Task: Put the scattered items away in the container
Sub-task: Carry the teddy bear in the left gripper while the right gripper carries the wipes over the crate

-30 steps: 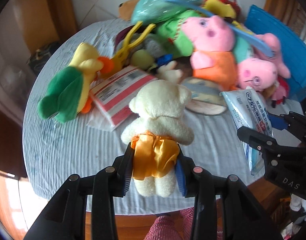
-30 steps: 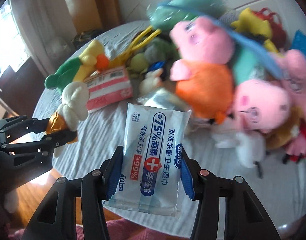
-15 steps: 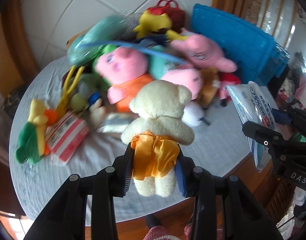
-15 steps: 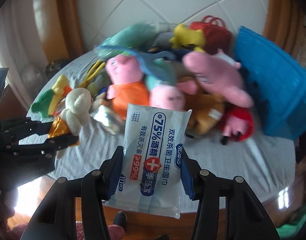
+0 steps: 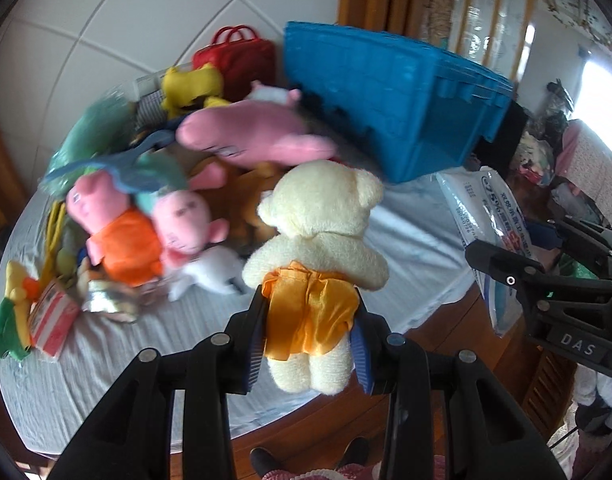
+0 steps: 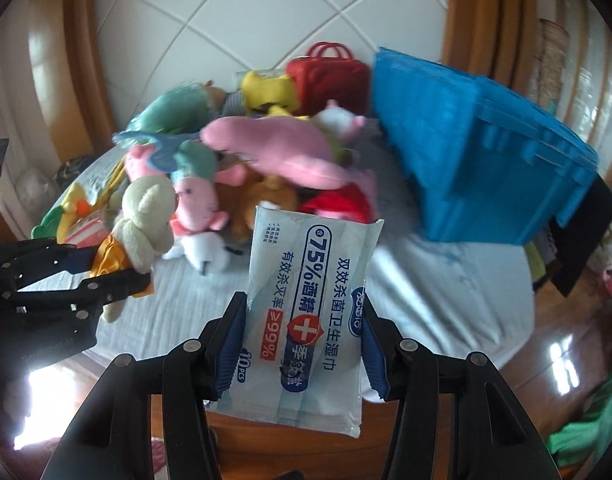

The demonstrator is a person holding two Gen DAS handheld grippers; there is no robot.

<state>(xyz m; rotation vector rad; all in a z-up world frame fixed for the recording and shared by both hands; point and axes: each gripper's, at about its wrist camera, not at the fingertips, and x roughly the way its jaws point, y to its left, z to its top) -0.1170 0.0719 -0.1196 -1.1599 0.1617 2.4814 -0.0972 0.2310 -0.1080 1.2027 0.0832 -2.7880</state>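
My left gripper (image 5: 307,334) is shut on a cream teddy bear (image 5: 317,224) in an orange skirt, held up above the table's front edge. It also shows at the left of the right wrist view (image 6: 140,224). My right gripper (image 6: 302,340) is shut on a white pack of alcohol wipes (image 6: 309,304), held in the air; the pack shows at the right of the left wrist view (image 5: 487,220). The blue crate (image 5: 389,96) stands at the table's right side (image 6: 477,160). Its inside is hidden.
A heap of plush toys covers the table's far left: pink pigs (image 5: 250,136), a pig in orange (image 5: 122,236), a yellow toy (image 5: 192,84), a red bag (image 6: 325,68). A green-and-yellow duck (image 5: 10,312) and a red-and-white pack (image 5: 52,318) lie far left. Pale cloth (image 6: 445,288) covers the round table.
Both grippers have swung to the right with the bear and the wipes pack still in them. The blue crate has come further into both views and the toy heap has slid left.
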